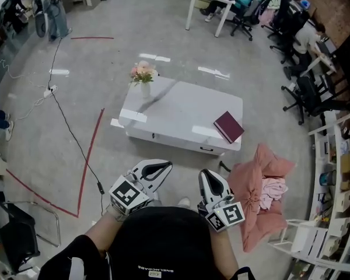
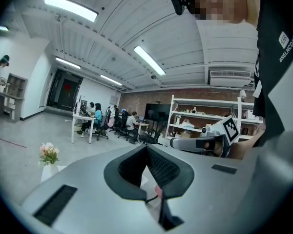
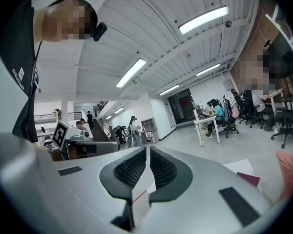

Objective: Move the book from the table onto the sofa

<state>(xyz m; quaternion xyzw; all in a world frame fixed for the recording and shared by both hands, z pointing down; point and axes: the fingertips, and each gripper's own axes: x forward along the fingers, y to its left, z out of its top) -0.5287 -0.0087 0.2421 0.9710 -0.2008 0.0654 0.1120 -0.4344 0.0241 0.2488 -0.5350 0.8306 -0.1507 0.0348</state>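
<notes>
Head view: the book (image 1: 228,126) lies on the right corner of the bench (image 1: 175,107), well apart from the left tool (image 1: 156,169) and right tool (image 1: 209,181). Left gripper view: its jaws are together, empty. Right gripper view: the same. Lying flat near the edge, the book could be pushed off if a tool arrives without opening first

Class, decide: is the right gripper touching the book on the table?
Apart. In the head view the right gripper is near the person's body, with floor between it and the book.
</notes>
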